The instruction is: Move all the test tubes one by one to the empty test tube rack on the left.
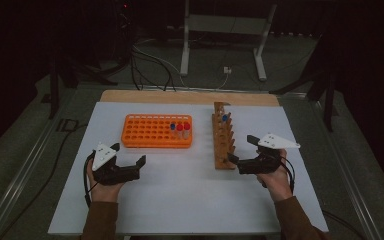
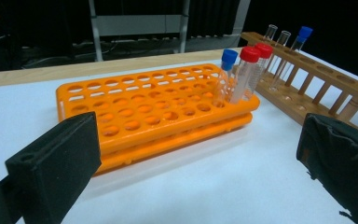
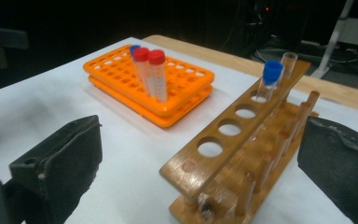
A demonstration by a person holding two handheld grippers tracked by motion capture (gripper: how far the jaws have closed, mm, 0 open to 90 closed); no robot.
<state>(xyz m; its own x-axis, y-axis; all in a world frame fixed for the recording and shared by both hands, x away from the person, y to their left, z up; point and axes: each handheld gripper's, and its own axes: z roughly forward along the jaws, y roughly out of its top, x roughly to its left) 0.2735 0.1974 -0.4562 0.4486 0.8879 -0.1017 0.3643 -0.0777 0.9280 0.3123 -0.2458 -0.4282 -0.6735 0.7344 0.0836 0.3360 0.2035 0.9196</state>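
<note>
The left tongs stand wide apart with nothing between their black, foam-faced jaws, hovering low over the white counter. No earlier picture bears on them; they simply gape, released. Just ahead of them sits the orange rack, a flat rectangular block of glossy moulded plastic in two stacked tiers, its top pierced by a grid of round holes. At the rack's end farthest from these tongs and toward the other hand, three clear tubes stand upright close together: a blue-capped tube and two red-capped tubes, all slim cylinders with ribbed screw caps.

The right tongs are likewise spread and empty, their matte jaws flanking the near end of the wooden rack without touching it, as far as the right gripper view shows. That rack is a long narrow stand of varnished brown wood, with a top rail of round holes and pegs along one side. At its far end from the tongs a blue-capped glass tube stands in a hole, with uncapped clear tubes beside it.
</note>
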